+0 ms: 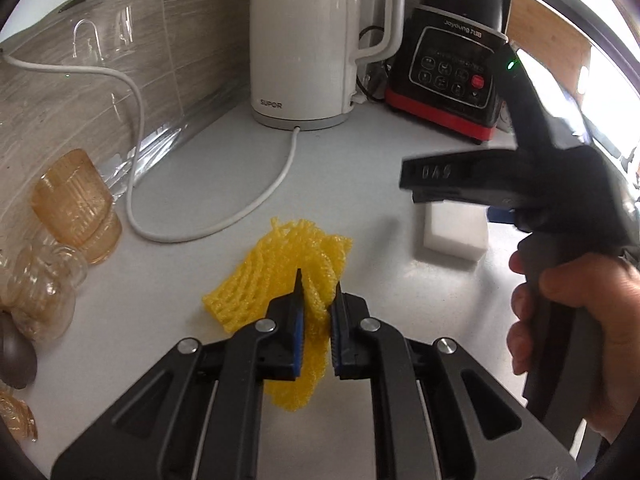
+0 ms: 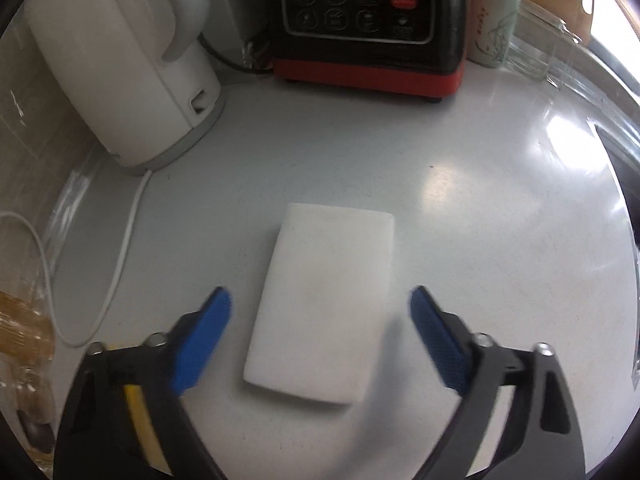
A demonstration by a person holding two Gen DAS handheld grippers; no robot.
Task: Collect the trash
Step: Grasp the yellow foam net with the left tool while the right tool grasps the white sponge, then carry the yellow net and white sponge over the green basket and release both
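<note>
The crumpled yellow foam fruit net (image 1: 280,268) is clamped between the blue pads of the left gripper (image 1: 318,304), its far end trailing on the white countertop (image 1: 360,152). The right gripper (image 2: 320,308) is held with fingers apart, straddling the white rectangular foam block (image 2: 320,304) lying right of the net.

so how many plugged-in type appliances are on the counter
2: a white kettle at the back against the tiled wall, and a black-and-red blender just to its right. Others could sit outside both views.
</note>
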